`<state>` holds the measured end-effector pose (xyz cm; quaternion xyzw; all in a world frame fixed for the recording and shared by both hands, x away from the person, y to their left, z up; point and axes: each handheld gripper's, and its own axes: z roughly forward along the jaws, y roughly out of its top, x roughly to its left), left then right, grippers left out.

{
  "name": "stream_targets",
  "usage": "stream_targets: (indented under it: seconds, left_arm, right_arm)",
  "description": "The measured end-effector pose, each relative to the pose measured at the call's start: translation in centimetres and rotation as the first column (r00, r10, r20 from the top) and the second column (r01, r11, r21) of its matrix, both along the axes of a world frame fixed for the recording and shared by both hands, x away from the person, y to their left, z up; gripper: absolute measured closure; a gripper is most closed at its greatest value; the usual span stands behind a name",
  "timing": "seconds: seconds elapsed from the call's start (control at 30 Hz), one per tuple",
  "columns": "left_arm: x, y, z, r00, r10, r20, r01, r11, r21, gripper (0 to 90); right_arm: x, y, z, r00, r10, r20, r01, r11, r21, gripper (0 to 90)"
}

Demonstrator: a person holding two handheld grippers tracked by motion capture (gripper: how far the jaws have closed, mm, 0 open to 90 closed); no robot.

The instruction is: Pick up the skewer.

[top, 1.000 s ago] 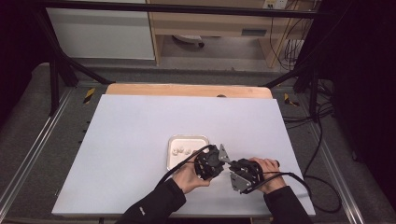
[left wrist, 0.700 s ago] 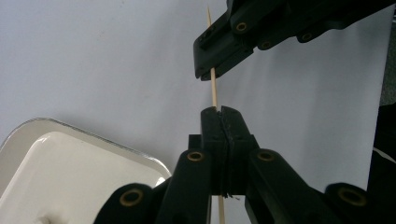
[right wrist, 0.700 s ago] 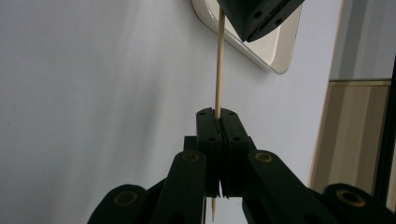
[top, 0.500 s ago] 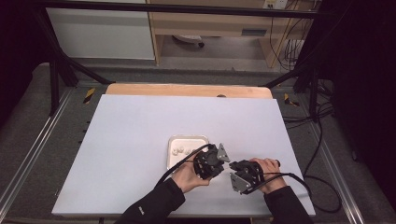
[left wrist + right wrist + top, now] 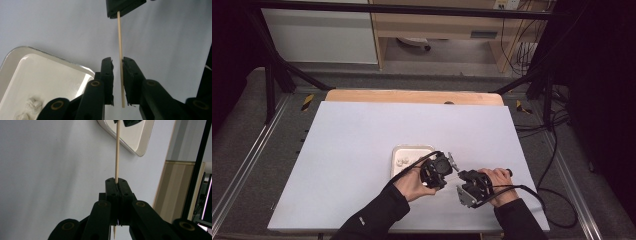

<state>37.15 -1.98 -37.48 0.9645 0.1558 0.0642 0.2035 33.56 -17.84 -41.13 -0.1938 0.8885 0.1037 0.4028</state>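
— High view first: why do the two hands meet in the lower middle of the frame, just right of the white tray [image 5: 413, 150]?

— I think they pass a thin wooden skewer [image 5: 120, 55] from one to the other. In the right gripper view, the right gripper [image 5: 116, 183] is clenched on the skewer, jaws pressed together, with the pointed end at the bottom of the frame. In the left gripper view, the left gripper [image 5: 117, 62] is released; the skewer stands in the gap, close to the right-hand jaw, not yet pinched.

— And the tray?

— It lies at the lower left of that view, with small white lumps [image 5: 27, 108] inside.

— Any brand or writing?

— I can read none.
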Motion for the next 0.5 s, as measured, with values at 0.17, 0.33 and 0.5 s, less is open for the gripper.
stream_targets:
  seconds: [0.17,0.33,0.5]
  left_arm:
    - [0.04,-0.21,-0.32,0.9998,-0.002,-0.017,0.002,0.9997,0.022,85.4]
    - [-0.07,-0.26,-0.48,0.9999,0.006,-0.011,-0.006,0.9992,0.040,87.9]
    - [-0.18,-0.24,-0.63,0.9999,0.016,-0.001,-0.015,0.9984,0.055,88.8]
  right_arm:
    - [0.05,0.21,0.08,0.9999,0.012,0.011,-0.012,1.000,-0.014,89.3]
    - [0.05,0.31,0.08,0.9998,0.017,0.008,-0.017,1.000,-0.023,89.3]
    - [0.07,0.57,0.13,0.9995,0.027,0.017,-0.027,0.999,-0.034,89.3]
